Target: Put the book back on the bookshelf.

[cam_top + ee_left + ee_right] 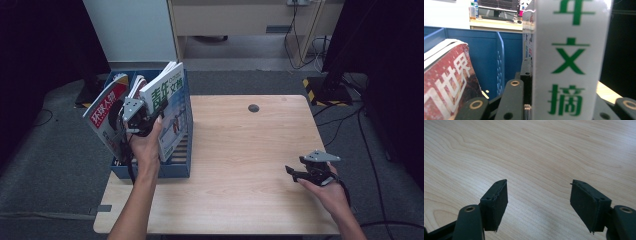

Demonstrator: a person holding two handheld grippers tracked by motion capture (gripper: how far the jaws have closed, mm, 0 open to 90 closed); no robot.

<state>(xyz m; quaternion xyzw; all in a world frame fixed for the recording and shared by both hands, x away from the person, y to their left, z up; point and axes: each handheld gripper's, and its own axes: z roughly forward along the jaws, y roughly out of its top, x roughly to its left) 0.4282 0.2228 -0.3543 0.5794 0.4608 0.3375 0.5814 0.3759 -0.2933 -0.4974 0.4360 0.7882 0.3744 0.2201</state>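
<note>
I see left hand-held gripper (131, 120) clamped on white green-lettered magazine (167, 107) in blue file box (176, 167) (red magazine (104, 109) beside). Right hand-held gripper (539, 206) jaws apart, above bare surface (240, 160).

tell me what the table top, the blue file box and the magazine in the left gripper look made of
Table top: light wood or wood-look laminate, matte; grain lines show. Blue file box: probably moulded plastic, with thin slotted dividers. Magazine held in the left gripper: glossy printed paper, with sheen on the cover.
</note>
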